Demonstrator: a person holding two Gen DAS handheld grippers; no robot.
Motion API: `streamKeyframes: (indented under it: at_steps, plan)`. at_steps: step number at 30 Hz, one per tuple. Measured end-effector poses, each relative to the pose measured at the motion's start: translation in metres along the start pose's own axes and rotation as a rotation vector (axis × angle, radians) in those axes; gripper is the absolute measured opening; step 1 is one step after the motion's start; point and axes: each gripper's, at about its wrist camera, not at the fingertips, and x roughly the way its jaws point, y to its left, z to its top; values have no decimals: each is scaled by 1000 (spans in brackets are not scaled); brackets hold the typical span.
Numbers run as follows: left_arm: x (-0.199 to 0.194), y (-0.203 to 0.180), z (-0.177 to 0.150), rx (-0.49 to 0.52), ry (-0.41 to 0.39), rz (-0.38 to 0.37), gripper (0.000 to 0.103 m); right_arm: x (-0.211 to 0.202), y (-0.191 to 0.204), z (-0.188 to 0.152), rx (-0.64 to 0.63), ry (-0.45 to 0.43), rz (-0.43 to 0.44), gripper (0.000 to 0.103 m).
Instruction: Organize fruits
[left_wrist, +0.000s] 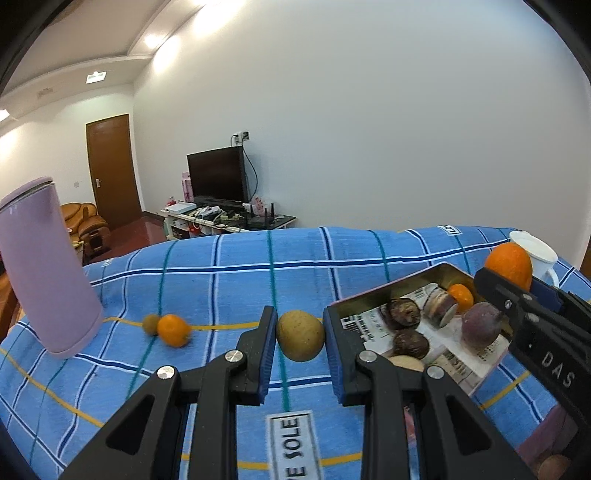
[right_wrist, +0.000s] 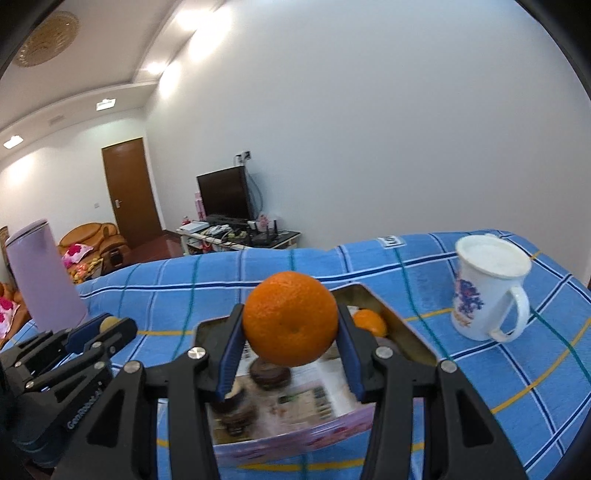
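Near field, right wrist view: right gripper (right_wrist: 290, 332) clamped on a large orange (right_wrist: 290, 317), both blue pads pressed to its sides, fruit held clear above the tin (right_wrist: 402, 328). The tin sits directly under and beyond it, lined with printed paper, already holding dark round fruits (right_wrist: 269, 373) and a small orange (right_wrist: 369, 322) at its far corner.

Left wrist view: left gripper (left_wrist: 301, 334) closed on a yellow-brown round fruit (left_wrist: 301, 335), pads touching both sides. Tin just to its 3 o'clock, rim close to the right pad.

Mid field on the blue checked cloth (left_wrist: 221, 280): a loose small orange (left_wrist: 173, 329) touching a small brownish fruit (left_wrist: 150, 324), at 9 o'clock from the left gripper. Pink tumbler (left_wrist: 48, 266) further out at 9 to 10 o'clock. White mug (right_wrist: 487, 288) at 2 o'clock from the right gripper, near the tin but apart from it.

Far: TV (left_wrist: 218, 173), door (left_wrist: 110, 170).

Reading: carry step, both fruits in hand and bound for the tin. Next calls for lowering the orange into a free patch of paper, then loosening the grip; the left fruit needs to go rightward over the rim. Two fruits remain on the cloth.
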Motion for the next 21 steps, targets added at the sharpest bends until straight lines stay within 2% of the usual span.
streamKeyframes:
  at_steps: [16, 21]
  plan:
    - [21, -53, 14, -3, 22, -102, 27, 2, -76, 13, 63, 1, -145, 50]
    - [31, -82, 9, 16, 49, -154, 27, 4, -83, 14, 73, 24, -127, 50]
